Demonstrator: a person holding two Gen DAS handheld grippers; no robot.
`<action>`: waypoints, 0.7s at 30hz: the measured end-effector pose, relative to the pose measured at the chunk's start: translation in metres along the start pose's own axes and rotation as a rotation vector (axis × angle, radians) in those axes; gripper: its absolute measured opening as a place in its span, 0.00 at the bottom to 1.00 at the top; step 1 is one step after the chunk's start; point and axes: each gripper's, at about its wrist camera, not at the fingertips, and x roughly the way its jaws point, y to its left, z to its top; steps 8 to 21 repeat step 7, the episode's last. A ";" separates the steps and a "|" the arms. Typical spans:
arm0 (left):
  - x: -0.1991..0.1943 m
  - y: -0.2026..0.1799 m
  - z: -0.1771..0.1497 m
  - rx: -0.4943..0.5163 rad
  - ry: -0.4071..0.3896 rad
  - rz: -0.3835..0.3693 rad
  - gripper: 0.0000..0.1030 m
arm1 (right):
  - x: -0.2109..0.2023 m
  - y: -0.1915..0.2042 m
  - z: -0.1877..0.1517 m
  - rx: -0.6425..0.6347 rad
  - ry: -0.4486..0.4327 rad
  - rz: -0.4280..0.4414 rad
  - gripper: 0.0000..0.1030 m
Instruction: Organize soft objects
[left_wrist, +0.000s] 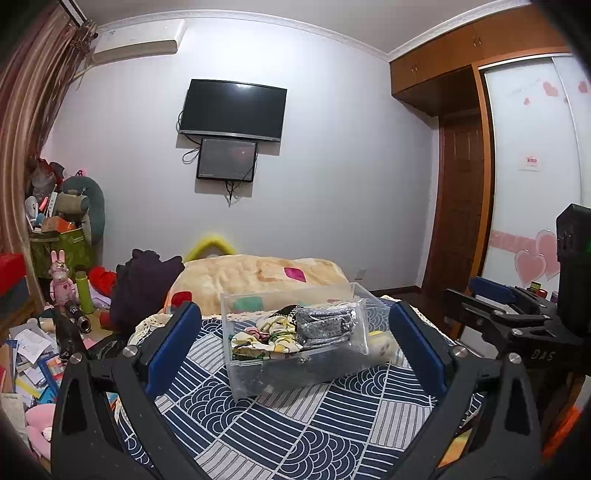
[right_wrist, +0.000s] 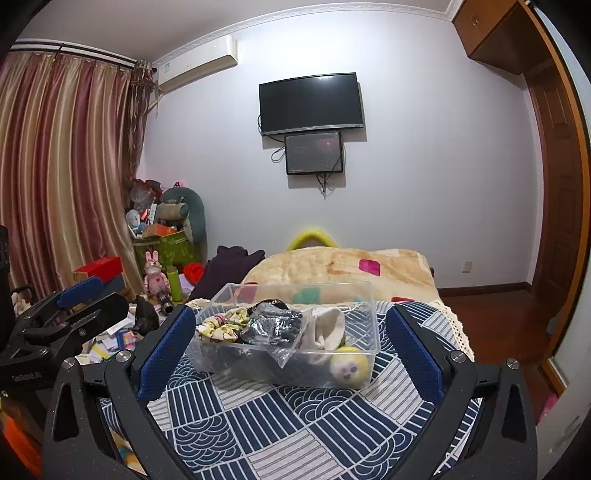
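A clear plastic box (left_wrist: 258, 376) (right_wrist: 371, 295) stands on the blue-and-white patterned cloth (left_wrist: 295, 435) (right_wrist: 295, 424). Inside lie a floral scrunchie (left_wrist: 266, 336) (right_wrist: 221, 325), a grey sparkly item in a clear bag (left_wrist: 325, 325) (right_wrist: 277, 325), a white sock (right_wrist: 327, 328) and a yellow-white plush ball (right_wrist: 349, 363). My left gripper (left_wrist: 295, 339) is open and empty, just short of the box. My right gripper (right_wrist: 291, 347) is open and empty, its fingers either side of the box's near end. Each gripper also shows at the edge of the other's view.
A beige blanket (left_wrist: 258, 277) (right_wrist: 343, 269) lies behind the box, a dark purple garment (left_wrist: 144, 288) (right_wrist: 225, 269) to its left. Cluttered papers and toys (left_wrist: 33, 354) fill the floor at left. A wardrobe (left_wrist: 535, 166) and door stand at right.
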 end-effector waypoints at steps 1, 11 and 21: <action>0.000 -0.001 0.000 0.001 -0.001 0.000 1.00 | 0.000 0.000 0.000 0.000 0.000 0.001 1.00; 0.002 -0.002 -0.001 0.000 0.010 -0.006 1.00 | 0.000 0.000 0.000 0.001 0.001 0.002 1.00; 0.002 -0.002 -0.001 0.000 0.010 -0.006 1.00 | 0.000 0.000 0.000 0.001 0.001 0.002 1.00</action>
